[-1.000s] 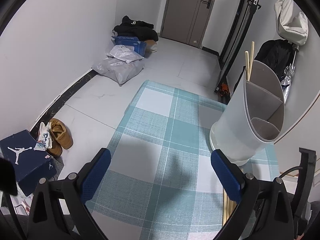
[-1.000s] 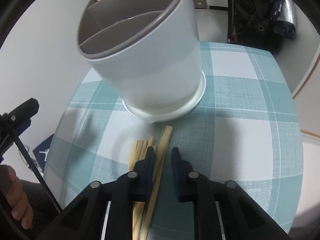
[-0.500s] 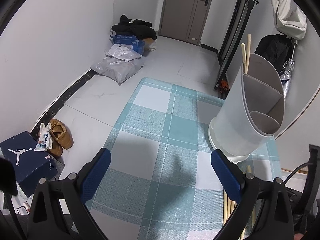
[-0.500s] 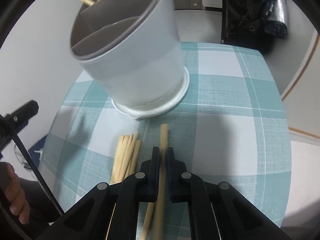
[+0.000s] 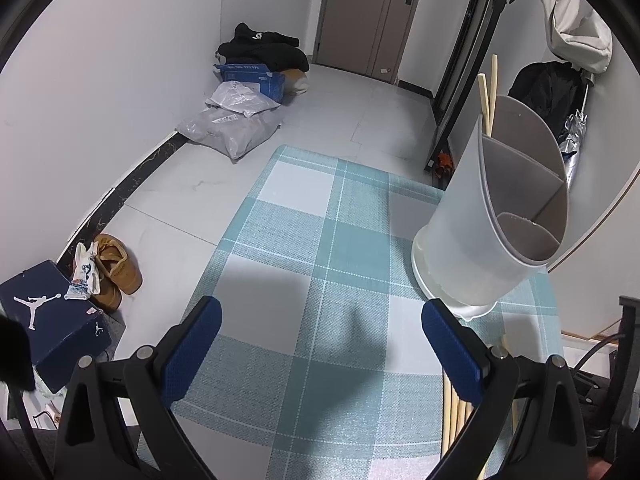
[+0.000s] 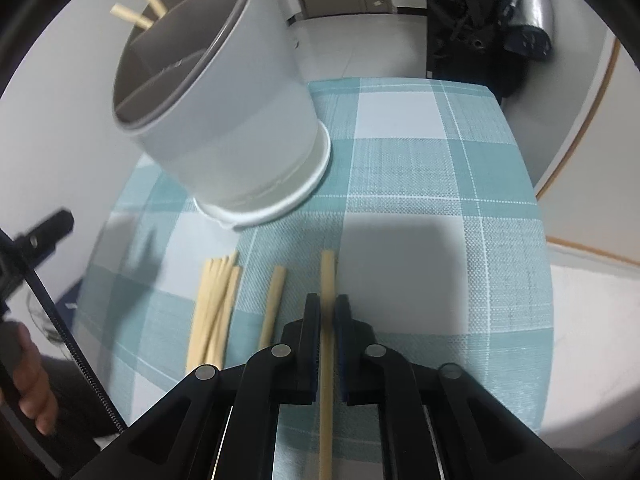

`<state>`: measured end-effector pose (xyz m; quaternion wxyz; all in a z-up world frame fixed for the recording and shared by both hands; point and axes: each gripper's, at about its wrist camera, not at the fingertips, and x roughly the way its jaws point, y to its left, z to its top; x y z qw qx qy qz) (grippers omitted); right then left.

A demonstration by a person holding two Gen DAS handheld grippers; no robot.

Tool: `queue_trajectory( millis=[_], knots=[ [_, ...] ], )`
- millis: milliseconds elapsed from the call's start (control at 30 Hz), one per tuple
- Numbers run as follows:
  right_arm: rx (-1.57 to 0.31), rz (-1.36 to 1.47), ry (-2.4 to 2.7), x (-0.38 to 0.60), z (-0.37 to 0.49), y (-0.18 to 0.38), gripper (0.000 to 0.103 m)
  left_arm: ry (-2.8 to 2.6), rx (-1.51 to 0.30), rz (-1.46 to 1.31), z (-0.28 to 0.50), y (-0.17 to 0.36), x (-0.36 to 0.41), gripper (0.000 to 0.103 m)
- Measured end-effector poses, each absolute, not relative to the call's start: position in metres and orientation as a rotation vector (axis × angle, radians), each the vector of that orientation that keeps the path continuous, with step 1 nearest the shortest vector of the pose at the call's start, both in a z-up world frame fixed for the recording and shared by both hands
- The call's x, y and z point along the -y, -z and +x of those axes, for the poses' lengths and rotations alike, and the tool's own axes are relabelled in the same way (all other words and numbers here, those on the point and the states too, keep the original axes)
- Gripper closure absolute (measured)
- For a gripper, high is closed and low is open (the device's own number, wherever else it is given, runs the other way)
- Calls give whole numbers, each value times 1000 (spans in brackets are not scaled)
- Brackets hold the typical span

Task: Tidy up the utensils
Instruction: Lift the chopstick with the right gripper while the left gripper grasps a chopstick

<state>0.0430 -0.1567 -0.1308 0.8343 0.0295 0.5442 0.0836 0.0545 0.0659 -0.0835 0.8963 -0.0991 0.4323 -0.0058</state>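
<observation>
A white utensil holder (image 6: pixel 236 120) with grey dividers stands on the teal checked tablecloth (image 6: pixel 420 184); two wooden chopsticks (image 6: pixel 136 8) stick out of its far compartment. It also shows in the left wrist view (image 5: pixel 492 224). My right gripper (image 6: pixel 328 308) is shut on one wooden chopstick (image 6: pixel 327 280), held a little above the cloth. Several loose chopsticks (image 6: pixel 216 308) lie on the cloth to its left, also showing in the left wrist view (image 5: pixel 454 420). My left gripper (image 5: pixel 320 344) is open and empty over the cloth, left of the holder.
The table edge drops to a tiled floor with a shoe box (image 5: pixel 44 320), brown shoes (image 5: pixel 116 272), bags (image 5: pixel 236 128) and a blue box (image 5: pixel 252 76). A wall is close behind the holder. A hand (image 6: pixel 24 376) holds the left gripper's handle.
My right gripper closed on one chopstick from the pile and lifted it up and back from the holder. The left gripper stayed open and drifted slightly.
</observation>
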Motion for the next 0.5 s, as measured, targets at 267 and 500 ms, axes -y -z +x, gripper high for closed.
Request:
queue_trajectory(
  millis=[267, 500],
  knots=[
    [-1183, -86, -199, 143, 61, 131, 84, 47, -938, -207, 56, 90, -63, 4],
    [-1200, -123, -282, 131, 70, 135, 96, 136, -1028, -157, 58, 101, -43, 4]
  ],
)
